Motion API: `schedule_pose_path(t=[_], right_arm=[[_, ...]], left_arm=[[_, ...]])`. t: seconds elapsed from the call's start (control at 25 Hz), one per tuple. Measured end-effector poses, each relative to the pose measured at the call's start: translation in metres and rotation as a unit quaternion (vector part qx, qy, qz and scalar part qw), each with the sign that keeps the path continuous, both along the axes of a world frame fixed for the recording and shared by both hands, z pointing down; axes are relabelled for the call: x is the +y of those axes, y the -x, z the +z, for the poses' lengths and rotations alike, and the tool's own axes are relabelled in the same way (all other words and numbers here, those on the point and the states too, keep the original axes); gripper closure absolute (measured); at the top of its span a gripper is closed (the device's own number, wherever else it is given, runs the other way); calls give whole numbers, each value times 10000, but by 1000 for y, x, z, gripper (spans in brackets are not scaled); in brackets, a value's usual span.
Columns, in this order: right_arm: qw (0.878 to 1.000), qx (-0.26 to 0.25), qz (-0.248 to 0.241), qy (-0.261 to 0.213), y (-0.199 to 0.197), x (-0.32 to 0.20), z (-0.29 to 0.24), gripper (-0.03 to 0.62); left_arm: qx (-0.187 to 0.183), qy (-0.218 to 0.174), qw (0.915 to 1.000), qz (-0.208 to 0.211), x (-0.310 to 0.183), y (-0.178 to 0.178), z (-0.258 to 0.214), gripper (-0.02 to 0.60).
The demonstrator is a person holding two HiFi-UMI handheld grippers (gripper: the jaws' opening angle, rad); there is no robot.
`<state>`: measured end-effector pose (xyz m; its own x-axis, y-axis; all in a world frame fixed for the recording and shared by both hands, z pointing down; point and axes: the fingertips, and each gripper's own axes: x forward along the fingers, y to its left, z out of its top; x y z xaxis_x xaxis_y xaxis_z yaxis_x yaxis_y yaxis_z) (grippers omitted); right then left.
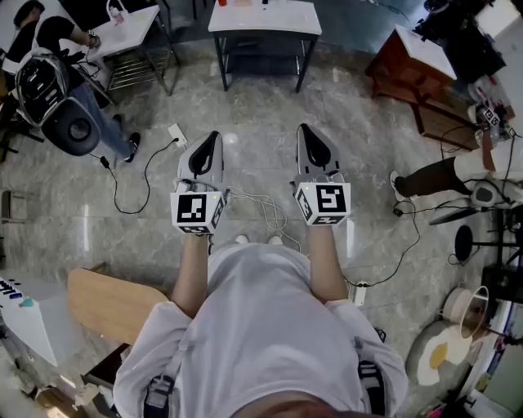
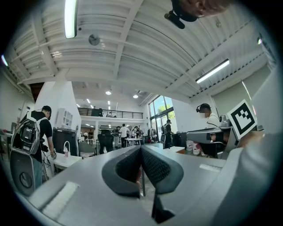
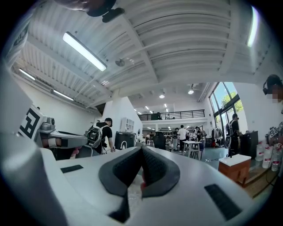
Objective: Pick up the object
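- We stand on a grey marbled floor [image 1: 245,90] in a large hall. The gripper views show a white ribbed ceiling [image 2: 146,39] with strip lights and tall windows [image 2: 160,108] at the far end.
- White cables [image 1: 265,208] trail on the floor just ahead of our feet, and a power strip [image 1: 177,134] lies near the left tong.
- We hold both tongs level in front of us. The left gripper [image 1: 214,135] and the right gripper [image 1: 304,129] each have their jaws closed pad against pad, with nothing between them.
- We cannot tell which thing in the room is the object to pick up, or where it lies.
- A person at the right edge is cut off, and only a dark leg [image 1: 429,175] shows. A wooden board [image 1: 102,302] at lower left is partly covered by our sleeve. The distant people in the gripper views are too small to make out.
- We count two grippers, each with one marker cube [image 1: 196,211]. There are two white tables [image 1: 264,18], one brown wooden desk [image 1: 409,69], and one person with a backpack [image 1: 45,77] at upper left.
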<state>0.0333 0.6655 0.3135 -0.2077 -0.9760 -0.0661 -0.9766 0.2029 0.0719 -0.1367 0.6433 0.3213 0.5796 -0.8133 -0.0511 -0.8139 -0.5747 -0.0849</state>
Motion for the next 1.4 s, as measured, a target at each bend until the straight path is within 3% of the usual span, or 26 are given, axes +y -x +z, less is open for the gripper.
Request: schedule_pose_path(t=[0.48, 0.8, 0.92, 1.08, 1.4], right_arm=[[9999, -58, -111, 17, 23, 4, 4, 594], [9996, 127, -218, 122, 63, 0, 13, 591], [9994, 82, -286, 197, 75, -8, 21, 516], [9986, 109, -349, 380, 79, -30, 36, 420], [9990, -88, -337, 290, 38, -142, 54, 277]], left_arm=[[145, -84, 9996, 228, 8, 24, -1, 574], [130, -7, 9997, 217, 0, 72, 12, 442], [134, 55, 9998, 155, -14, 85, 20, 385], [54, 243, 9997, 73, -39, 88, 37, 256], [-233, 128, 9996, 127, -151, 48, 43, 109]])
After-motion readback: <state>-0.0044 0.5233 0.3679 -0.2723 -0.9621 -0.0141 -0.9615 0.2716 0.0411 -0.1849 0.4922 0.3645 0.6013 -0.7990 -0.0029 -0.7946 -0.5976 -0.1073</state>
